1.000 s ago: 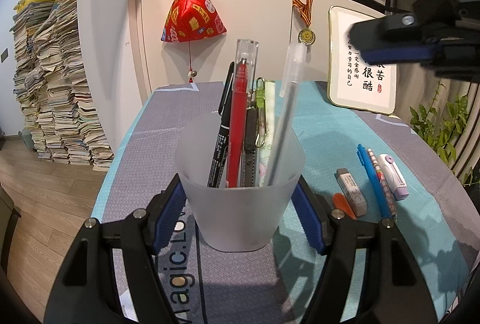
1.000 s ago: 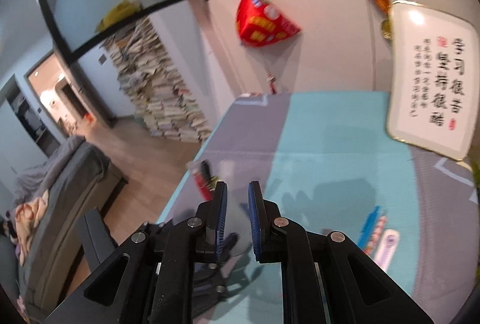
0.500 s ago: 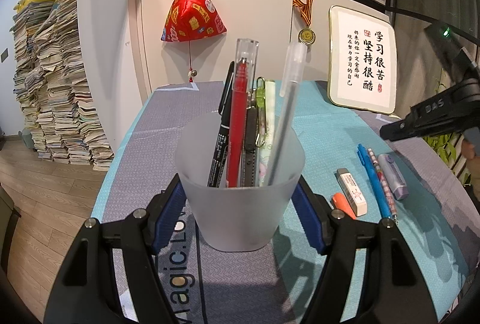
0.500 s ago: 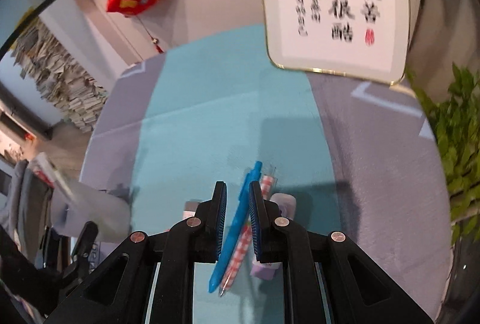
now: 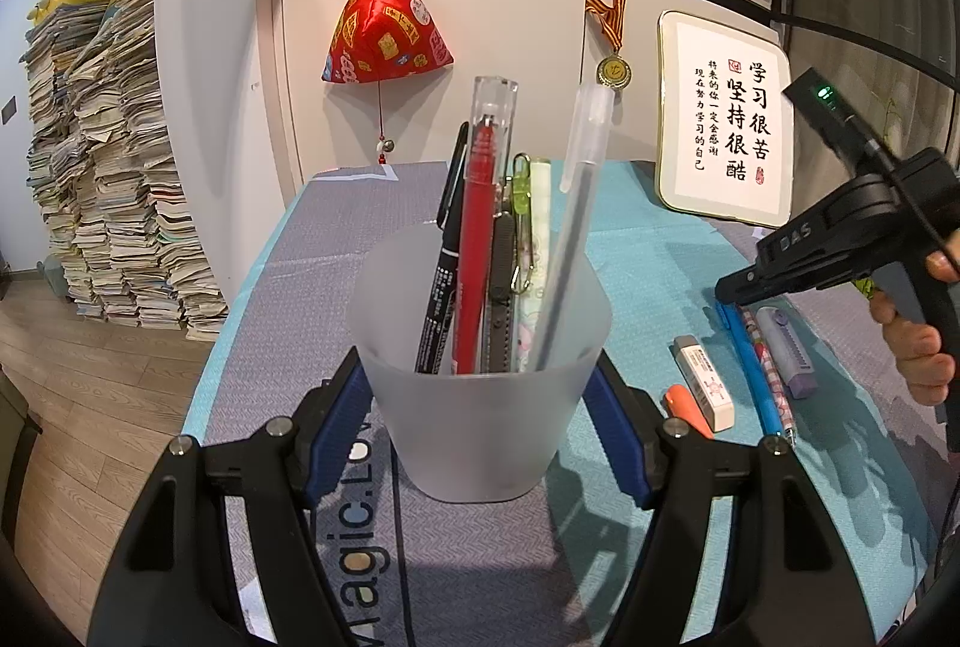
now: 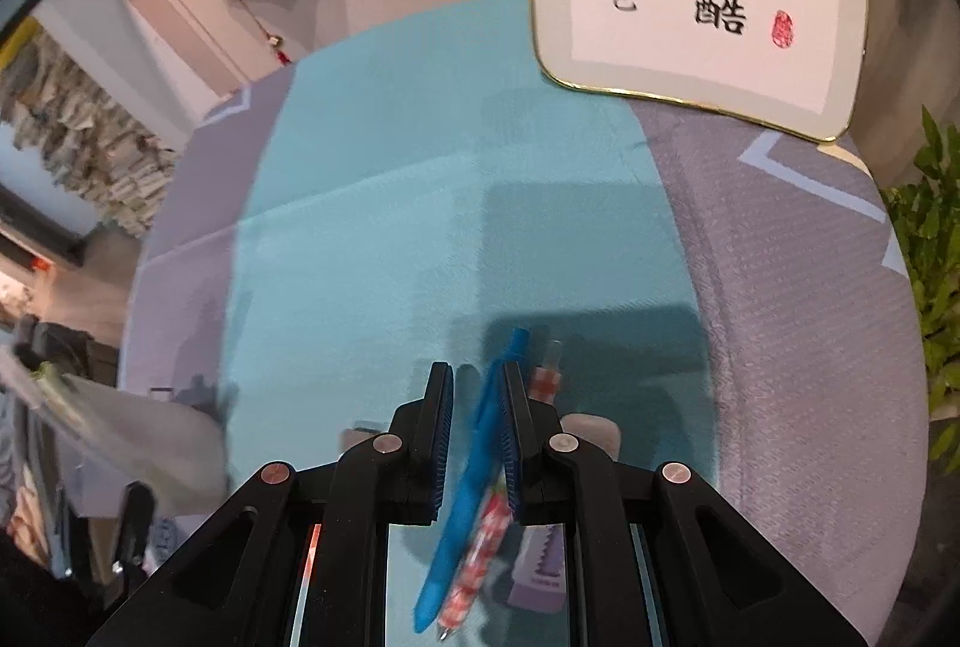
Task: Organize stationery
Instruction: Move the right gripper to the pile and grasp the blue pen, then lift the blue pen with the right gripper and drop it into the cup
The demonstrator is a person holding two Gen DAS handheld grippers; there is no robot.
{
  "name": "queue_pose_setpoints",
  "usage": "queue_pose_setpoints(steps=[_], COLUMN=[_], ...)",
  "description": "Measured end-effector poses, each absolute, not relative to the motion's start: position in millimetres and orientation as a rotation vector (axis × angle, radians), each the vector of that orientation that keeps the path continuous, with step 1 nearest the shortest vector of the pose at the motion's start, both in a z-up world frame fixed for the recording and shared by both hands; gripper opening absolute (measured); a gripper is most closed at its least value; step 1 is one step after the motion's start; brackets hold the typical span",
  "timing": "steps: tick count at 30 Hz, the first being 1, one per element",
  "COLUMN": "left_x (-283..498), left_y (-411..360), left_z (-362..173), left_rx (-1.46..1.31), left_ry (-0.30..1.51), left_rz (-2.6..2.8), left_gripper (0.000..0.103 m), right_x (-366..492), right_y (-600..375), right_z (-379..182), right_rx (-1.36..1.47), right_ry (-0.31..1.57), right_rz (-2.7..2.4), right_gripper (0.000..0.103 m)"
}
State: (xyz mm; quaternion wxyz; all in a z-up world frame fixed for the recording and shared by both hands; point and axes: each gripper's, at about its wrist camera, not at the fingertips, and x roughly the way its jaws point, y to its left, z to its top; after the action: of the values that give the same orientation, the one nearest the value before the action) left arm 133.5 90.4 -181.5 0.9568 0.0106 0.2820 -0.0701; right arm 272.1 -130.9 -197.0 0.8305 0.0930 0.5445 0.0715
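My left gripper (image 5: 480, 395) is shut on a frosted plastic cup (image 5: 480, 407) that stands on the table and holds several pens, among them a red pen (image 5: 480, 239) and a clear one (image 5: 576, 203). My right gripper (image 6: 477, 395) is slightly open, low over a blue pen (image 6: 474, 503) that lies between its fingers on the mat; whether they touch it I cannot tell. It also shows in the left wrist view (image 5: 729, 290). Beside the blue pen (image 5: 750, 365) lie a red checked pen (image 6: 480, 557), a purple correction tape (image 5: 786, 350), a white eraser (image 5: 705, 383) and an orange item (image 5: 687, 407).
A framed calligraphy board (image 5: 726, 137) leans on the wall at the back right. A red hanging ornament (image 5: 384, 35) is on the wall. A green plant (image 6: 936, 239) stands off the table's right edge. Stacks of papers (image 5: 108, 203) stand on the floor at left.
My right gripper has swung from above the cup to the right and down over the blue pen, and its fingers have opened slightly. The left gripper and cup have not moved.
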Motion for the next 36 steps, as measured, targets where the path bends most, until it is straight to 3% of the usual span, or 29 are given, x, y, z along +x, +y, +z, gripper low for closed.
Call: queue_pose_setpoints(steps=[5, 9, 11, 14, 15, 18, 36], left_x=[134, 133, 133, 133, 133, 133, 133], left_y=[90, 90, 90, 90, 90, 90, 90], left_z=[-181, -181, -181, -181, -181, -181, -181], left_rx=[0.022, 0.022, 0.022, 0.022, 0.022, 0.023, 0.023], left_ry=[0.572, 0.572, 0.573, 0.573, 0.572, 0.572, 0.572], left_rz=[-0.142, -0.142, -0.142, -0.142, -0.142, -0.142, -0.142], left_gripper=[0.069, 0.069, 0.07, 0.07, 0.07, 0.07, 0.07], right_x=[280, 282, 281, 277, 277, 275, 212], right_y=[-131, -126, -119, -106, -103, -103, -92], right_z=[-206, -205, -205, -205, -205, -204, -99], right_rx=[0.171, 0.161, 0.122, 0.009, -0.014, 0.015, 0.106], right_ry=[1.184, 1.18, 1.174, 1.161, 1.156, 1.158, 0.882], right_rz=[0.093, 0.1, 0.091, 0.078, 0.074, 0.11, 0.32], right_gripper=[0.014, 0.03, 0.03, 0.029, 0.019, 0.015, 0.014])
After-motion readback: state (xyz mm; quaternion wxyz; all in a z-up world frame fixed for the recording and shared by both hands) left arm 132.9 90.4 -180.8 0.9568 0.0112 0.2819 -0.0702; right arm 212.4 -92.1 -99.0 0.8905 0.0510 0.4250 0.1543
